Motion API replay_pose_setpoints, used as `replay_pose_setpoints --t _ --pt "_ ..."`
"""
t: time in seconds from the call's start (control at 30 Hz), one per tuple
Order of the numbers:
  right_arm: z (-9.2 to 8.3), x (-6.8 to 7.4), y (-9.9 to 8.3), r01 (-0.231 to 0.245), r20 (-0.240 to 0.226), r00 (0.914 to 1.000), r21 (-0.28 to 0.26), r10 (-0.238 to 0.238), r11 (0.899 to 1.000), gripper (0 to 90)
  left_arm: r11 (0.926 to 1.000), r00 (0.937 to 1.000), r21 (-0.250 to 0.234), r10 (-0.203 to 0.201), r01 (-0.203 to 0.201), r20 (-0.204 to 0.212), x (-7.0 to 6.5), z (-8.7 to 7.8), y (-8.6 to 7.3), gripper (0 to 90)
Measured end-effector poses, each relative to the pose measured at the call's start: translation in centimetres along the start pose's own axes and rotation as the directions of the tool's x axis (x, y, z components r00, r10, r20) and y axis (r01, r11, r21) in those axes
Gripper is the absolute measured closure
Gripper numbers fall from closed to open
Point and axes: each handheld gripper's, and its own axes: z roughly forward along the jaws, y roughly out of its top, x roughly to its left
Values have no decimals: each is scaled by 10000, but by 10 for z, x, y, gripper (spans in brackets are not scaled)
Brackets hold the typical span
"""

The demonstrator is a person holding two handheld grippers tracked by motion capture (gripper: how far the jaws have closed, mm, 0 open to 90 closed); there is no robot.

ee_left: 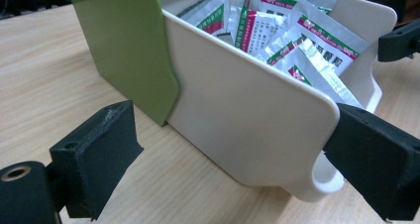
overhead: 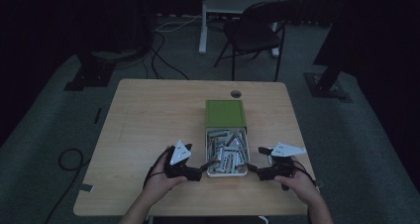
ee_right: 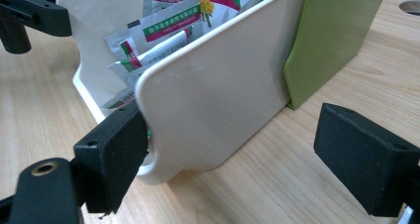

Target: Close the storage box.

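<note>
I see a smooth semi-gloss cream plastic tray [ee_left: 247,120], matt green plastic sleeve [ee_left: 124,40], shiny foil sachets [ee_left: 317,40], light wood-grain counter [ee_left: 44,70], matt black rubbery tool pads [ee_left: 99,144].

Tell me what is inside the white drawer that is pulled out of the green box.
The white drawer holds a loose pile of foil sachets with red and green print. The green box covers its back part, and the sachets hide its floor.

The high view is badly underexposed, its corners lost in black. Both gripper views are brightly, evenly lit; near jaws are softly blurred, and faint glare is seen on foil sachets [ee_left: 317,40].
</note>
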Motion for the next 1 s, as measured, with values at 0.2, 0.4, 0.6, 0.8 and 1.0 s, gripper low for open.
replay_pose_setpoints --t 0.2,0.4,0.6,0.8,1.0 --pt "2 -1 2 25 67 10000 -1 -25 10000 126 10000 10000 -4 -36 36 -35 3 2 1 78" --pt "4 -2 4 31 113 9999 51 -32 10000 126 10000 9999 3 -85 85 -131 8 4 3 78" --pt "6 -4 6 51 189 9998 35 -52 10000 124 9999 9998 18 -157 157 -121 11 6 3 77" --pt "7 -7 8 -97 434 9990 36 96 9999 124 10000 9999 16 -87 87 -120 14 10 6 77" --pt "10 -11 11 -101 598 9982 74 97 9999 124 10000 9998 41 -33 34 -219 18 14 11 77"
